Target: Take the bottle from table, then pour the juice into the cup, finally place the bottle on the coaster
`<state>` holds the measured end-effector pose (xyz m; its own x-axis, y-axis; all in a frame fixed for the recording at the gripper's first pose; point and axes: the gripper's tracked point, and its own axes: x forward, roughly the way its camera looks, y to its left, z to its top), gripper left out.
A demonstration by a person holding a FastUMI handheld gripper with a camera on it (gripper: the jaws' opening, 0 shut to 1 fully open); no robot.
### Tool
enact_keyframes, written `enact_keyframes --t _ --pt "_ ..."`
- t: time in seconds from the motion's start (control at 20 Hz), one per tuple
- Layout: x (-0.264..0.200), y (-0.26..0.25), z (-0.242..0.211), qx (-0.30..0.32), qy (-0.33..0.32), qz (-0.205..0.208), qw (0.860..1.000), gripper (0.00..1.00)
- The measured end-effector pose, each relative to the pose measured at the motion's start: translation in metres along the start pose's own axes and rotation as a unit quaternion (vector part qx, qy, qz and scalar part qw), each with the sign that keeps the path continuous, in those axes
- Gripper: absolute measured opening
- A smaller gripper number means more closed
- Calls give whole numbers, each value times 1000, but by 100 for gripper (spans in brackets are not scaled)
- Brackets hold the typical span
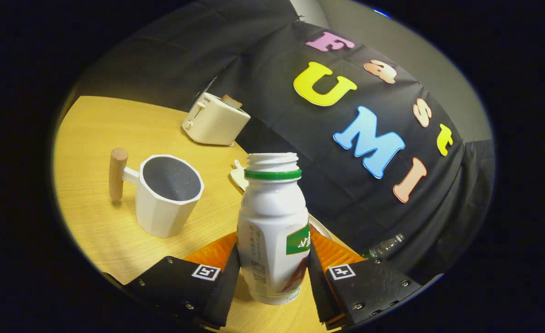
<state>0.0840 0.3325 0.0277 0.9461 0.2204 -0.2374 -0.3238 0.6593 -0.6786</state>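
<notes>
The white bottle [272,231], uncapped with a green neck ring, stands between the fingers of the gripper [272,273]; both black pads press its sides, holding it, with its base at the wooden table [96,134]; the white cup [168,194] with a wooden handle sits just beyond, on the left; a toaster [214,119] stands farther back.

Your gripper [273,273] has its fingers [228,277] pressed against both sides of the white bottle [272,231], which stands uncapped with its base seemingly on the counter [96,134]. Just ahead and to the left stands the white cup [168,196], empty, its wooden handle pointing left. Beyond it a toaster [214,119] sits near the black cloth wall [272,69]. A flat pale object [239,175] peeks out behind the bottle.
</notes>
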Motion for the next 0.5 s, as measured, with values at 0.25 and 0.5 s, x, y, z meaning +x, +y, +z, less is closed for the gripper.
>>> enact_keyframes --t 0.25,0.5 --pt "3 10 7 -45 7 10 999 70" --pt "5 15 8 -106 14 7 994 70"
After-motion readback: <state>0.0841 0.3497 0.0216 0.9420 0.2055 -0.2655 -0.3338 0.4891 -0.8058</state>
